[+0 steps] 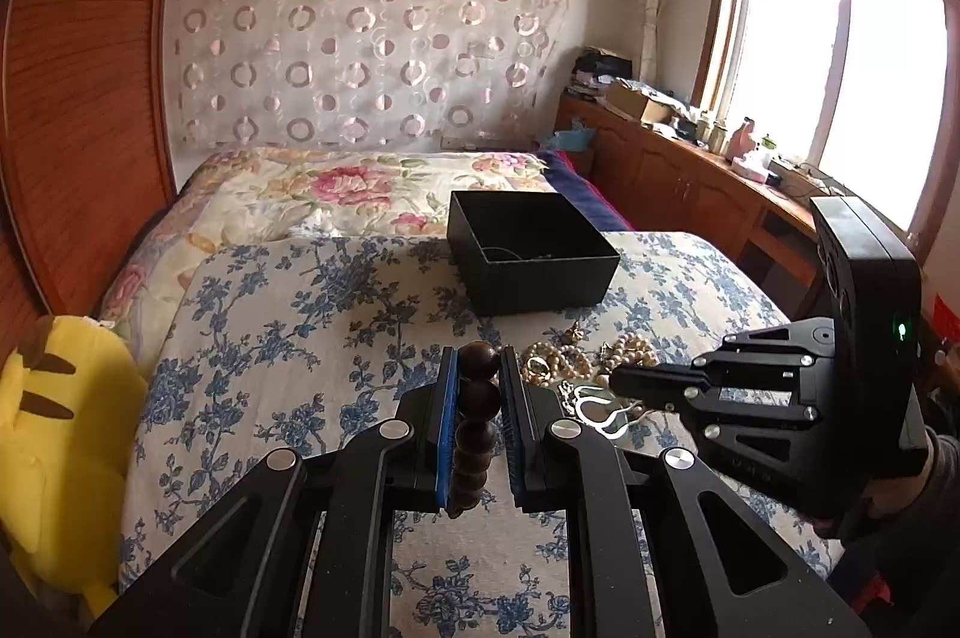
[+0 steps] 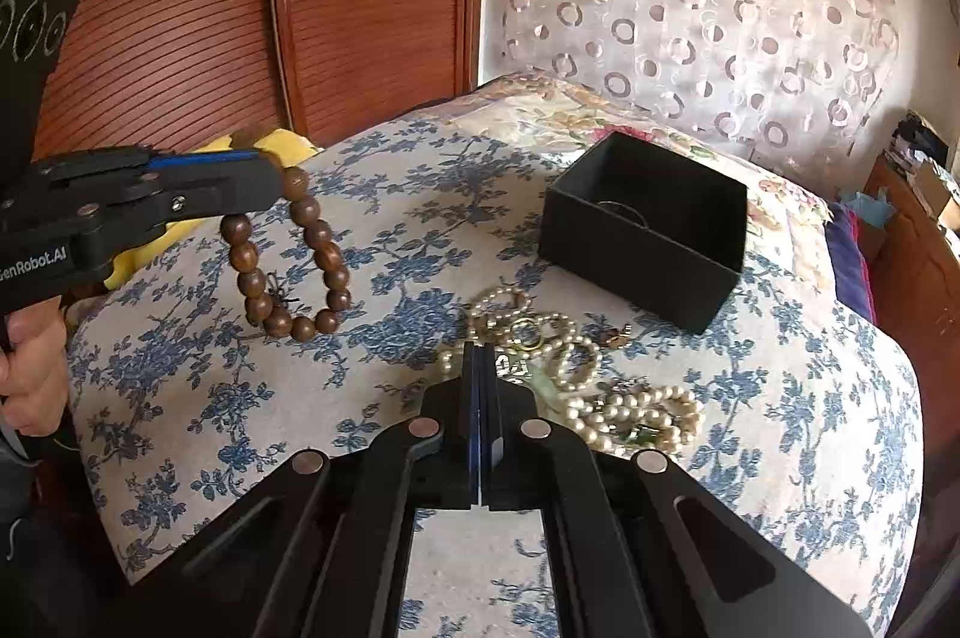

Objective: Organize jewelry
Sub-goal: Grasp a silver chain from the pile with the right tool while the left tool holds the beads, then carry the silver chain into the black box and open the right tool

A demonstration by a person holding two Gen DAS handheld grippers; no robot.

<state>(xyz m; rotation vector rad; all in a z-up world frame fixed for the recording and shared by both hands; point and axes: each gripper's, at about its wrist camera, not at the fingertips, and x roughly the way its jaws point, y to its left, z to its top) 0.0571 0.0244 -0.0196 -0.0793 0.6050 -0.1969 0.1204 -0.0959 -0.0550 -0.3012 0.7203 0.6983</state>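
Note:
My left gripper is shut on a brown wooden bead bracelet; in the right wrist view the bracelet hangs in a loop from the left gripper above the bed. My right gripper has its pads pressed together over a heap of pearl strands and gold pieces. From the left wrist view, a thin silver looped piece dangles at the right gripper's tip, beside the pearl heap. An open black box stands just beyond, also seen as the black box with a thin ring-like item inside.
Everything lies on a blue-flowered bedcover over a bed. A yellow plush toy sits at the left edge. A wooden wardrobe stands behind, and a low cabinet with clutter runs under the window on the right.

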